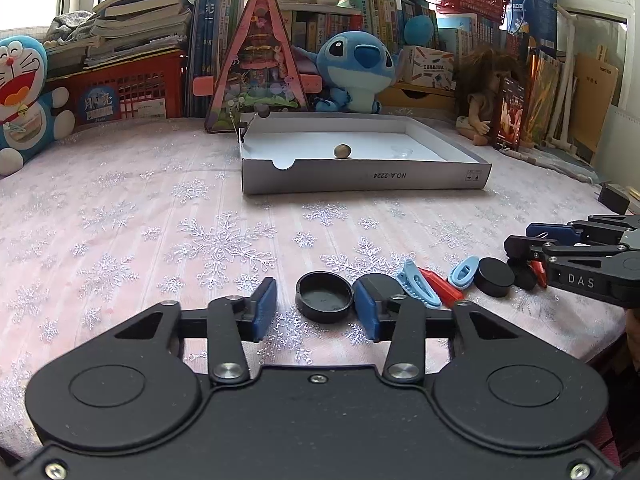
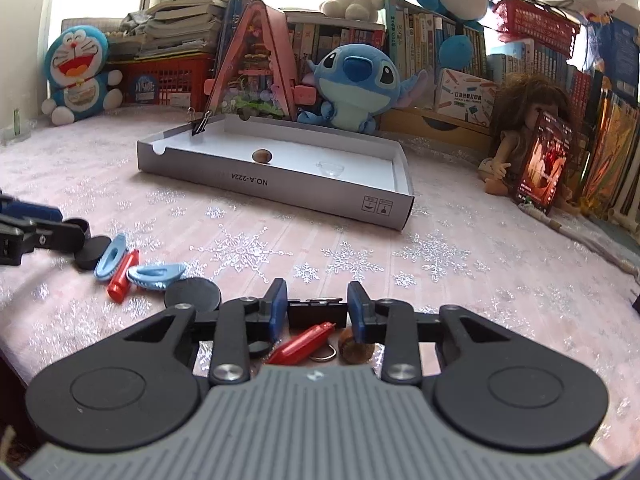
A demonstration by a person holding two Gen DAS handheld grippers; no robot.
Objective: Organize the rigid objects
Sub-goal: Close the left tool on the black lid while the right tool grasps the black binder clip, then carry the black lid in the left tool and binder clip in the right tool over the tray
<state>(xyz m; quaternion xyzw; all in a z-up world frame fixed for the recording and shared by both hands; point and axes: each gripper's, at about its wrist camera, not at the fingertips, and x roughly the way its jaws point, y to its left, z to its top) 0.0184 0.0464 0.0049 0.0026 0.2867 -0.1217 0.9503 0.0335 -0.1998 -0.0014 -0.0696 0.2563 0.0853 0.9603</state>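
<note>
Evidently light and stiff, the black cap [image 1: 325, 298] lies hollow side up at lower centre of the left view, between the left gripper's [image 1: 315, 304] unclosed pads; pinch across its smooth, slippery rim. The right gripper [image 2: 318, 308] seems clamped on a black binder clip [image 2: 316, 316].

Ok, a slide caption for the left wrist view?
Left gripper straddles an upturned black cap on the snowflake cloth; grey box beyond.
</note>
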